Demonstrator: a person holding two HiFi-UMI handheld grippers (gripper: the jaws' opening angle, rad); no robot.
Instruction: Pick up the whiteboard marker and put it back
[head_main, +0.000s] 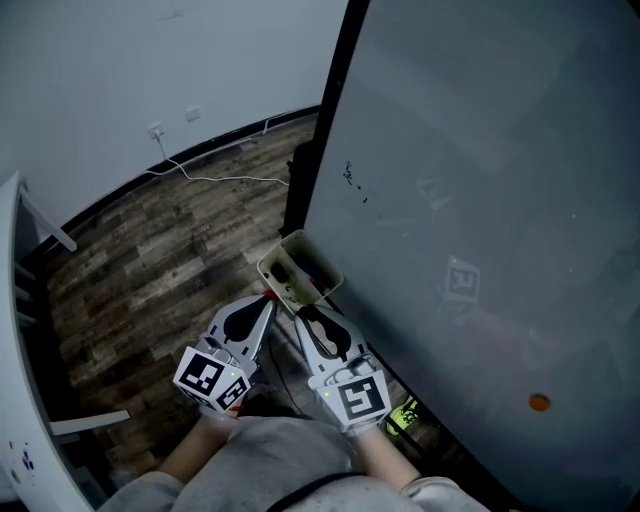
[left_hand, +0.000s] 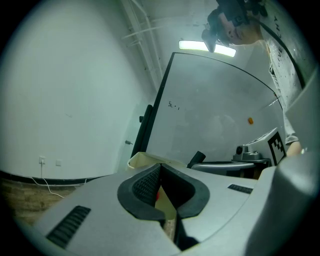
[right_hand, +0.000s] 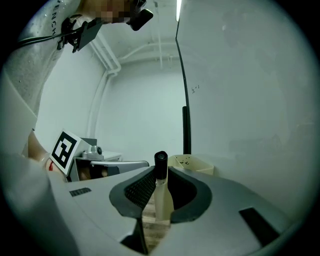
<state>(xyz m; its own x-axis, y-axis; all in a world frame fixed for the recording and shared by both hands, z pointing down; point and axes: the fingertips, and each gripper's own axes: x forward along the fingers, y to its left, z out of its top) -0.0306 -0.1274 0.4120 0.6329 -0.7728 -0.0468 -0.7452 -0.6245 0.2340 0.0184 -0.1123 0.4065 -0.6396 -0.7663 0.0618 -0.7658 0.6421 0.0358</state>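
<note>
The whiteboard marker (right_hand: 162, 197) has a white body and a black cap (right_hand: 160, 164). It stands upright between the pads of my right gripper (right_hand: 161, 172), which is shut on it. Seen from the left gripper view, its black cap (left_hand: 197, 159) sticks out past the right gripper (left_hand: 235, 165). My left gripper (left_hand: 161, 167) is shut, tips touching, with nothing held. In the head view both grippers, left (head_main: 267, 301) and right (head_main: 300, 313), point at the cream pen tray (head_main: 279, 282) fixed by the whiteboard (head_main: 480, 200). Dark pens lie in the tray.
The whiteboard carries small ink marks (head_main: 350, 175) and an orange magnet (head_main: 539, 402). Its black frame post (head_main: 300, 180) stands behind the tray. A white cable (head_main: 230, 180) runs over the wood floor. White furniture (head_main: 20, 300) stands at the left edge.
</note>
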